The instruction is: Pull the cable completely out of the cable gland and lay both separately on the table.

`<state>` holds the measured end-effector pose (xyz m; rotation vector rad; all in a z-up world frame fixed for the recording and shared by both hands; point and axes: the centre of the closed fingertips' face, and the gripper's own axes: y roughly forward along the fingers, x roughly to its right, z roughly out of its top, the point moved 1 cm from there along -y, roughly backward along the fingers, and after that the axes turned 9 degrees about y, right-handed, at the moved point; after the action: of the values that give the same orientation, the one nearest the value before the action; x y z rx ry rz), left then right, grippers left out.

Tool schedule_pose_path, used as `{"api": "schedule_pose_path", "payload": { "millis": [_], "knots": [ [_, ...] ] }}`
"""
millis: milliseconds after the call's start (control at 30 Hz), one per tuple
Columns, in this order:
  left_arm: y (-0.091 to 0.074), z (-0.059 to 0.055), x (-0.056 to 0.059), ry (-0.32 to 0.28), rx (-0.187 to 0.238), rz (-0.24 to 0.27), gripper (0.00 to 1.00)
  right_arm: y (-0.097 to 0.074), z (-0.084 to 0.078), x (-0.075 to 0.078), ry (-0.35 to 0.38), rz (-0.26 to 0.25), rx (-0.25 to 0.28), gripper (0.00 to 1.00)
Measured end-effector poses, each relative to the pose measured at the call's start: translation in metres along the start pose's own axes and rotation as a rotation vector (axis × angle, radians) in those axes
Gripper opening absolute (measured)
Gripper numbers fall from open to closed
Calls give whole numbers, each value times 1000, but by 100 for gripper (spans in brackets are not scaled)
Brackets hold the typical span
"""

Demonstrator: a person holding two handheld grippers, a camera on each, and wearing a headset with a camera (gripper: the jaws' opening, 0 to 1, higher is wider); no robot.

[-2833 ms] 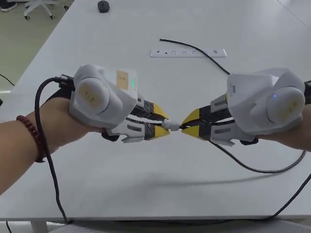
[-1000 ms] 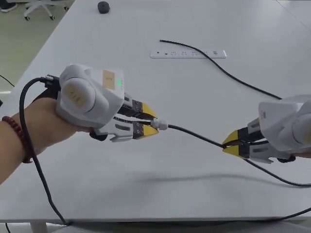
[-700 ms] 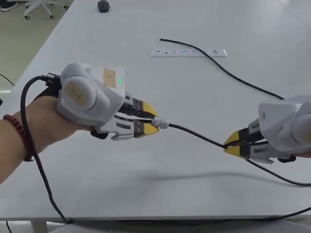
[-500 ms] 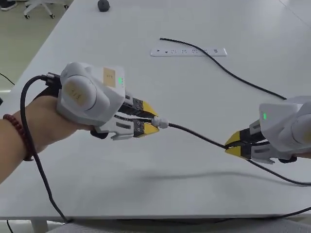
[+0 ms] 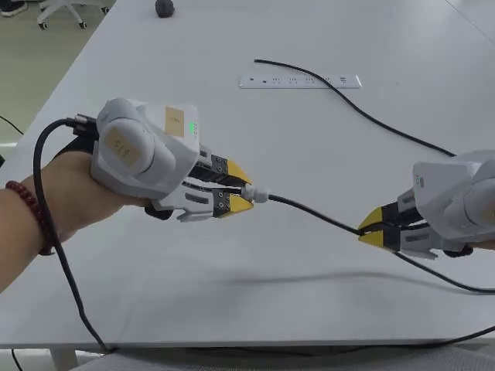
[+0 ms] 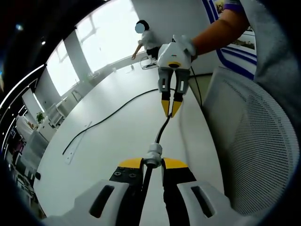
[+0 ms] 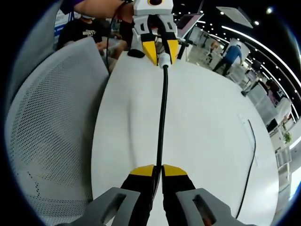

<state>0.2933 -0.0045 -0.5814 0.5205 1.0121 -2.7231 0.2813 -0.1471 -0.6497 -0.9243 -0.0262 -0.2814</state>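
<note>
1. Left gripper (image 5: 246, 195) is clamped on the white cable gland (image 5: 257, 195), held in the air above the near left part of the table (image 5: 232, 108).
2. Right gripper (image 5: 365, 232), well to the right and a little nearer, has its jaws pinched narrow on the black cable (image 5: 313, 214). The cable spans the gap between the two grippers and sags slightly.
3. In the left gripper view a dark strand runs on behind the gland between the jaws, so the cable probably isn't out yet and the pull is only partly done.
4. To do it well, hold the left gripper steady as the anchor and draw the right one away to the right, along the line of the gland's bore. The right gripper view shows the cable running almost straight to the gland, which is the line to hold.
5. A sideways tug could bind the cable at the gland's mouth or twist the gland out of the jaws.
6. If reach runs out, re-grip the cable just beside the gland and pull again.
7. Once the cable is free, the bare table gives room to lay the two well apart.
8. Writing:
   - The power strip (image 5: 300, 81) at the far side has marks too small to read.
   - A pale sticker on the left gripper's body has no legible text.
</note>
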Motion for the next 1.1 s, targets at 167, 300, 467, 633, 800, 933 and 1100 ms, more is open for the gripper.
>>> {"api": "schedule_pose_path", "payload": {
  "millis": [167,300,467,633,800,933,1100],
  "knots": [
    [1,0,0,-4,-3,-1,16,0,-1,0,6,2,-3,0],
    [2,-1,-1,-8,-7,5,16,0,0,0,23,7,-2,0],
    [4,-2,-2,-11,-19,5,16,-1,21,-5,21,12,53,7],
    [5,-2,-3,-13,-23,6,16,-3,57,-5,6,4,141,11],
    [5,-1,-3,-11,-20,5,16,-4,94,-9,-1,16,225,10],
    [5,0,-3,-10,-18,4,16,-1,109,-10,-19,17,245,9],
    [6,3,-2,-8,-10,-1,16,5,121,-10,-43,19,250,9]
  ]
}}
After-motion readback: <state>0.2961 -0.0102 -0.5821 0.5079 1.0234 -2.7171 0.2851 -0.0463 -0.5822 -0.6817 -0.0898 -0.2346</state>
